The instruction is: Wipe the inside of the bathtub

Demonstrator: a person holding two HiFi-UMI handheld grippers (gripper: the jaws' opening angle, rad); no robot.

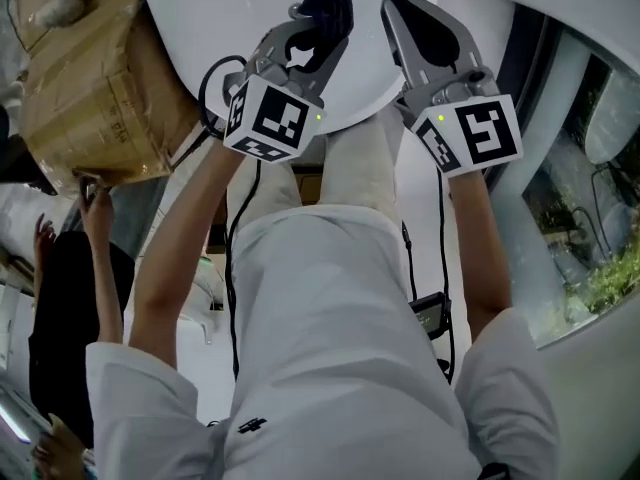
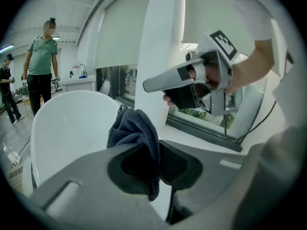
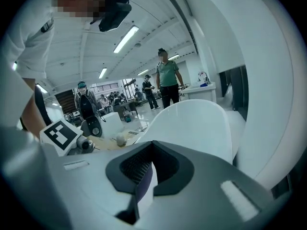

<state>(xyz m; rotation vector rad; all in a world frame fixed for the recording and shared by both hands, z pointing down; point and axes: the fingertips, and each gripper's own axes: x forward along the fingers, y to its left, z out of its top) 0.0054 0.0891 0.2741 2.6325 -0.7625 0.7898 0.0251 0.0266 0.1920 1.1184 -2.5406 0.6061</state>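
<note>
2 tools up over 1 white bathtub (image 1: 230,18). Left tool (image 1: 320,28) pinches 1 dark blue cloth (image 2: 136,128), bunched btwn its jaws, seen against the tub's white surface. Right tool (image 1: 400,13) pressed together, nothing in it. 1 cardboard box (image 1: 90,88) beside the tub.

Open-plan lab hall, ceiling strip lights (image 3: 125,38), onlookers (image 3: 168,78) standing about, a freestanding white bathtub (image 3: 192,123)
</note>
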